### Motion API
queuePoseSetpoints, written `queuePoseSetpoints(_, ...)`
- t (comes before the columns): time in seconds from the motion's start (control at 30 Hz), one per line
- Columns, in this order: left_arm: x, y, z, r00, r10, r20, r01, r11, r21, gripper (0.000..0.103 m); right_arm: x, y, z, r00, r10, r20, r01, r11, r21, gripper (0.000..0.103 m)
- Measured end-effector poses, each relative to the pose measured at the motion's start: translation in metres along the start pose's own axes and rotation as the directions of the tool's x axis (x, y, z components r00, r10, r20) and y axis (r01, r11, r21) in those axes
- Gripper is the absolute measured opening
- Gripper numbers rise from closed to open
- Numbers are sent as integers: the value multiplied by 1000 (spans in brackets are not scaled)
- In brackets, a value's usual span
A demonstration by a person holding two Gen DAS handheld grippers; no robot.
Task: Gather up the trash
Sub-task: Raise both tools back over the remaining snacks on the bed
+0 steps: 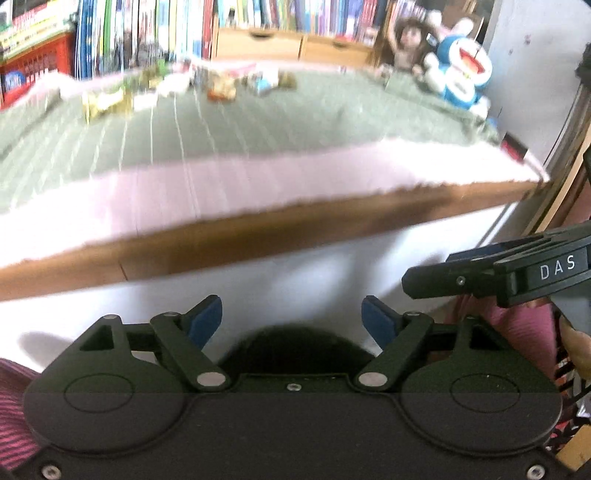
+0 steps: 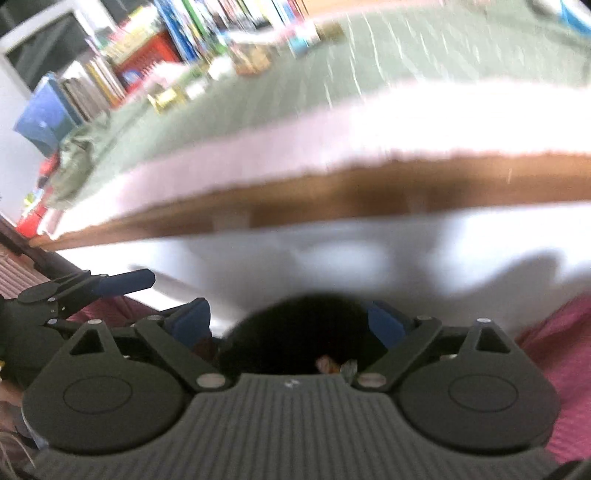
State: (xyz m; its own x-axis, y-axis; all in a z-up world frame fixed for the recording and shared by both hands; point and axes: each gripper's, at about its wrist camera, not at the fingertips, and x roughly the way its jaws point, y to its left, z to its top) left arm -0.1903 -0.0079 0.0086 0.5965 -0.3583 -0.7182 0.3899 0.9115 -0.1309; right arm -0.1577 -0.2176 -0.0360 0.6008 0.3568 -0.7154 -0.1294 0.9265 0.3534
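Your left tongs (image 1: 291,317) are standing released at the bottom centre of the left wrist view, blue pads (image 1: 207,319) spread, nothing between them. Your right tongs (image 2: 291,325) are likewise gaping, empty, low in the right wrist view; a dark round object (image 2: 295,332), too blurred to identify, is sitting just beyond them. Both views are blurring. Above the tongs the desk (image 1: 258,236) is showing its brown edge, with a green cloth (image 1: 240,125) lying over it. The trash (image 1: 221,88), small wrappers and boxes, is lying scattered along the cloth's far side, upper centre-left, well apart from both tongs. Books (image 1: 147,29) are lining the top; a blue plush toy (image 1: 461,74) is sitting upper right.
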Motion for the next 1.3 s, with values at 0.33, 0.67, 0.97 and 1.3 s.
queuePoseSetpoints(0.33,-49,-15,53,986,9,169,-16,999,40,88,-55,2,31,973,-29,230,38,999,-37,97)
queuePoseSetpoints(0.67,-52,4,86,973,34,228,-40,999,23,88,-57,8,57,949,-32,315,56,996,-70,97)
queuePoseSetpoints(0.97,-22,45,143,938,136,317,-126,991,-54,93,-32,9,116,895,-35,444,95,989,-112,97)
queuePoseSetpoints(1.3,78,75,201,959,147,244,-134,989,-69,83,41,-7,205,923,-117,366,195,964,-183,92)
